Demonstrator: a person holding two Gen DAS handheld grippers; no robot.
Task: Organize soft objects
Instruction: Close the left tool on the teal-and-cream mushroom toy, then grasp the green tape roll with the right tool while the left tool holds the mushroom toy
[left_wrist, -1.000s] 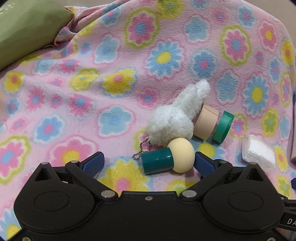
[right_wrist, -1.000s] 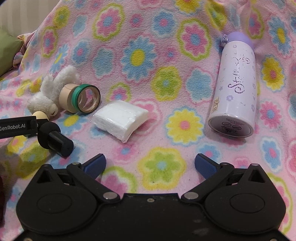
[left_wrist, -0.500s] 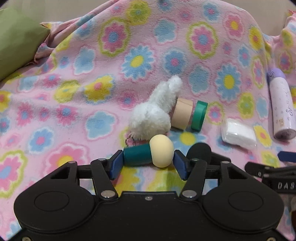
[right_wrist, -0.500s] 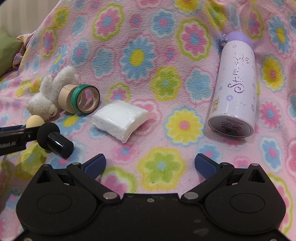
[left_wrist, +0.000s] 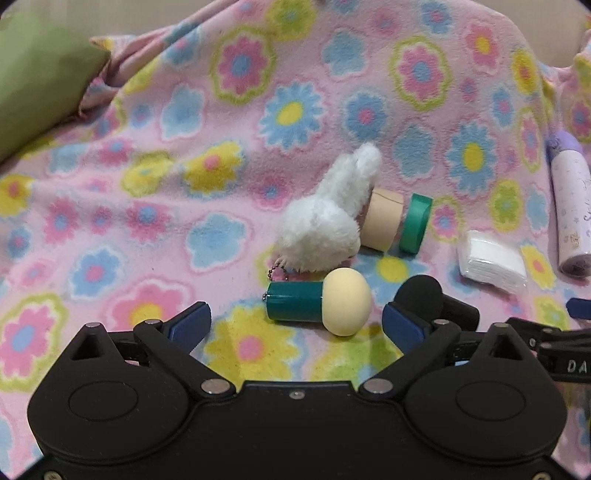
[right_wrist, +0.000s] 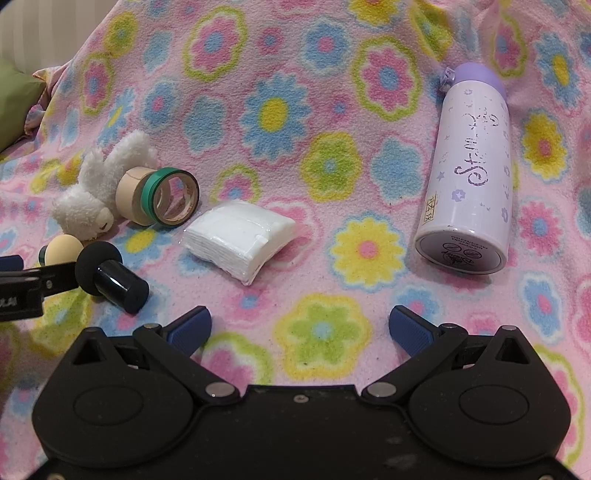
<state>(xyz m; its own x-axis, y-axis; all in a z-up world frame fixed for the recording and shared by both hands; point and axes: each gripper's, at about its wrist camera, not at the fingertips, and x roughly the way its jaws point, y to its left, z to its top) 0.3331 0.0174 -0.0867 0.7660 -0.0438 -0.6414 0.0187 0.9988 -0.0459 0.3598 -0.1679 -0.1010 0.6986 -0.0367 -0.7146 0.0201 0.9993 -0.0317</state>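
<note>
The green-handled puff with the cream foam head (left_wrist: 319, 306) lies on its side on the flowered fleece blanket (left_wrist: 236, 122), just ahead of my left tongs (left_wrist: 295, 325) and between their blue pads, which stand spread wide and touch nothing. Its cream head points toward my right pad and its green handle toward my left, with a small ball chain at the handle's end. I judge the step in hand to be a pick of this puff: I would centre the tongs over the rigid green handle rather than the foam head, which would likely squash and slip, and keep the chain out of the pinch. The white plush toy (left_wrist: 325, 229) lies just behind it, close enough to snag. Touching the plush are two tape rolls (right_wrist: 159, 201), tan and green, side by side; a wrapped stack of white cotton pads (right_wrist: 240, 240) lies near them, and a black puff (right_wrist: 110, 275) lies beside my right pad. My right tongs (right_wrist: 299, 325) hover spread and empty over bare fleece, a lilac bottle (right_wrist: 469, 177) lying well off to their right. The blanket is soft and rumpled, so objects may roll; a green cushion (left_wrist: 33, 81) sits at its far left edge.
</note>
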